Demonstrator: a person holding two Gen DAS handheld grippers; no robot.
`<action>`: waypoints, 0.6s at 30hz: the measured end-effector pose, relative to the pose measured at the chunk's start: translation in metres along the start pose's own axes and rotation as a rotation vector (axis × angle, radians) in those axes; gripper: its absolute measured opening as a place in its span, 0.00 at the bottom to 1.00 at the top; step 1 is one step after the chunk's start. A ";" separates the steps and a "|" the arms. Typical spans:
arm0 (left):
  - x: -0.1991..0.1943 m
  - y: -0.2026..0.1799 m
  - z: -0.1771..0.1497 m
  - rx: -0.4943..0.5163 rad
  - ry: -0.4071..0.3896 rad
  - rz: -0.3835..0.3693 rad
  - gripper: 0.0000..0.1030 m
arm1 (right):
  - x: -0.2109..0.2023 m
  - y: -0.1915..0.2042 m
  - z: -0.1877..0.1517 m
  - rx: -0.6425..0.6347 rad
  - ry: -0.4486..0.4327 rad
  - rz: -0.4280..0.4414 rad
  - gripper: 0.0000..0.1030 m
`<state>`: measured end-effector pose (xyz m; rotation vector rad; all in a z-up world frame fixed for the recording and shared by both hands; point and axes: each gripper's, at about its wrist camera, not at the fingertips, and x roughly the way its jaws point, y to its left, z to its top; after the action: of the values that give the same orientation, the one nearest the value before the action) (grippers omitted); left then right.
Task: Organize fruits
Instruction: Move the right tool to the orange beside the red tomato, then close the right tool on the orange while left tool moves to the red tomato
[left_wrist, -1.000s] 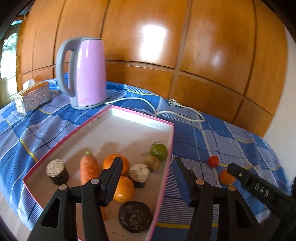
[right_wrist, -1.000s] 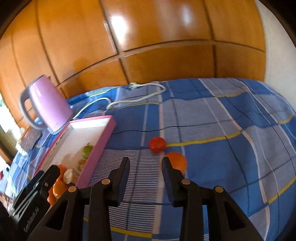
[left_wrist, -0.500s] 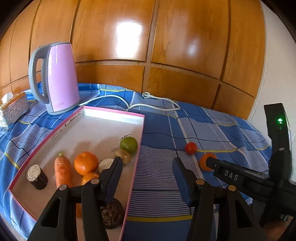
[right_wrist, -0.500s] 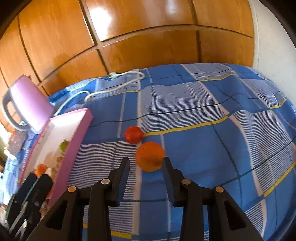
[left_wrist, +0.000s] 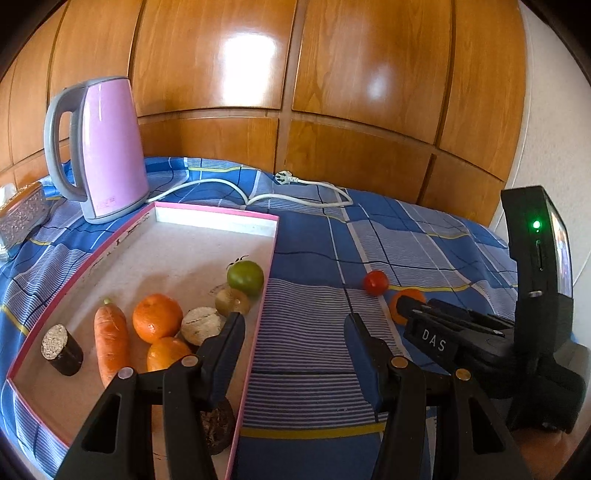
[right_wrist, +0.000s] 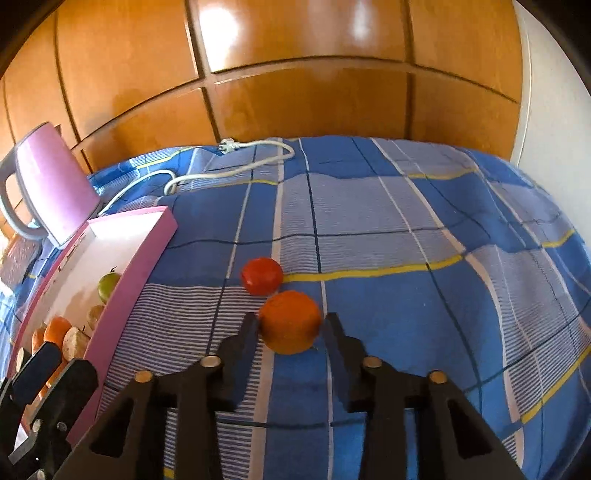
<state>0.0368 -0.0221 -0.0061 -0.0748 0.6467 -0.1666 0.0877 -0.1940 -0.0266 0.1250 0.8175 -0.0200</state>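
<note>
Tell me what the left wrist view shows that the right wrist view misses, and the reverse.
Only the left wrist view shows the carrot and the dark round piece in the tray, and the right gripper's camera block with its green light.

Only the right wrist view shows the right gripper open around the orange, with the left finger's tip at the fruit.

Both show the orange, partly hidden in the left view, the tomato, the green fruit, the kettle and the white cord.
</note>
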 end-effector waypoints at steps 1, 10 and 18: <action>0.000 0.000 0.000 0.002 0.001 0.000 0.55 | 0.000 0.000 0.000 -0.008 -0.001 -0.009 0.33; 0.003 -0.002 -0.001 0.014 0.014 0.003 0.55 | 0.004 -0.019 0.007 0.055 -0.010 -0.047 0.32; 0.009 -0.008 -0.002 0.034 0.036 -0.001 0.55 | 0.009 -0.034 0.012 0.115 -0.001 -0.041 0.33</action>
<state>0.0416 -0.0317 -0.0119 -0.0390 0.6790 -0.1799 0.1000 -0.2288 -0.0287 0.2171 0.8181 -0.1054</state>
